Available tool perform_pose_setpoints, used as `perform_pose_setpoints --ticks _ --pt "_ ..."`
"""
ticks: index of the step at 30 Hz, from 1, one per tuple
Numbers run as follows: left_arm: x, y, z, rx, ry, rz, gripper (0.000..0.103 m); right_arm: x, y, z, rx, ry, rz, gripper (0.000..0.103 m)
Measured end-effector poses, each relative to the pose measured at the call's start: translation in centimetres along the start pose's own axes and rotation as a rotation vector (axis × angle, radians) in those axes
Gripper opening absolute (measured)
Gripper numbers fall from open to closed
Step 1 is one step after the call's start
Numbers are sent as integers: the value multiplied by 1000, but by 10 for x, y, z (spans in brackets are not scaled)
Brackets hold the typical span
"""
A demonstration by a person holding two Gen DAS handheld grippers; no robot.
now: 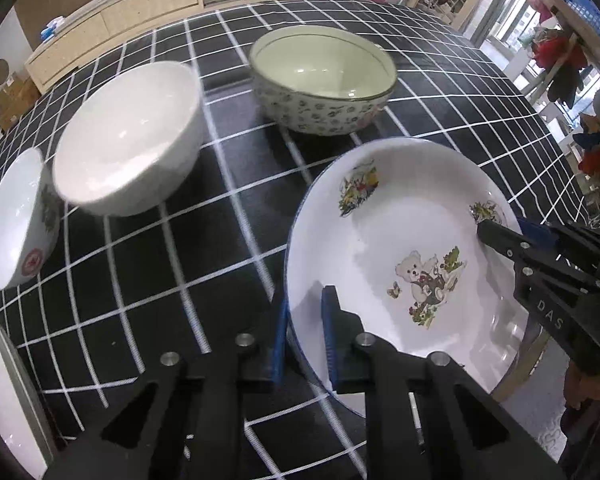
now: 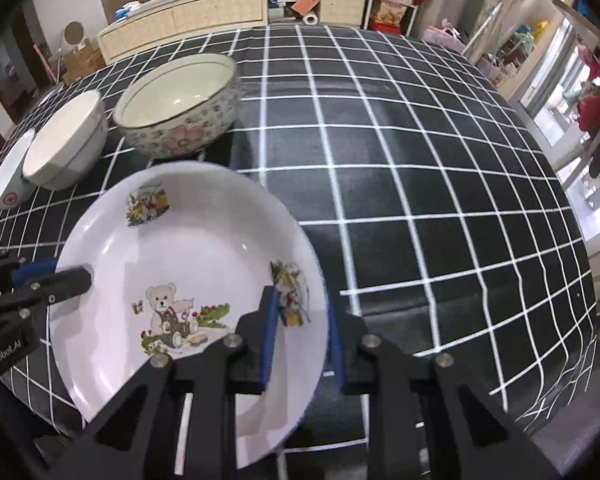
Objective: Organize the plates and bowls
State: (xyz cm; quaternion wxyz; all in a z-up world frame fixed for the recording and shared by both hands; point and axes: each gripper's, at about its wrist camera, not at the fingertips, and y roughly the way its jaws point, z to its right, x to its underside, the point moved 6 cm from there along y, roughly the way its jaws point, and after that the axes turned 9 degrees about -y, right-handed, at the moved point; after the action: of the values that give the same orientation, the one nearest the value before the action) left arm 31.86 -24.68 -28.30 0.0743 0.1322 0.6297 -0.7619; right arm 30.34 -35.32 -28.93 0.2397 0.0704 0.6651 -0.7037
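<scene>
A white bear-print plate point(image 1: 404, 248) point(image 2: 196, 280) is held above the checked tablecloth by both grippers. My left gripper point(image 1: 305, 332) is shut on the plate's left rim; it also shows in the right wrist view point(image 2: 66, 278). My right gripper point(image 2: 300, 330) is shut on the plate's right rim; it also shows in the left wrist view point(image 1: 500, 234). Behind stand a floral bowl point(image 1: 324, 80) point(image 2: 180, 108), a plain white bowl point(image 1: 132, 140) point(image 2: 66, 140) and a small bowl with a red mark point(image 1: 20, 220) point(image 2: 10, 176).
The black tablecloth with white grid point(image 2: 420, 160) covers the table. Another white plate's edge point(image 1: 4, 392) sits at the near left. Cabinets point(image 2: 220, 12) stand behind the table; racks with clothes point(image 1: 560, 64) stand to the right.
</scene>
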Motion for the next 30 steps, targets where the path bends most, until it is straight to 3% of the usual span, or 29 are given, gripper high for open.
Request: perform_pose_setpoints --ticks 18,30 --pt "52 -38 -115 -66 -128 -3 15 10 -17 -125 -80 -142 -7 27" --pt "77 -57 -173 -63 -208 -1 15 9 -25 -176 -127 -197 -3 27"
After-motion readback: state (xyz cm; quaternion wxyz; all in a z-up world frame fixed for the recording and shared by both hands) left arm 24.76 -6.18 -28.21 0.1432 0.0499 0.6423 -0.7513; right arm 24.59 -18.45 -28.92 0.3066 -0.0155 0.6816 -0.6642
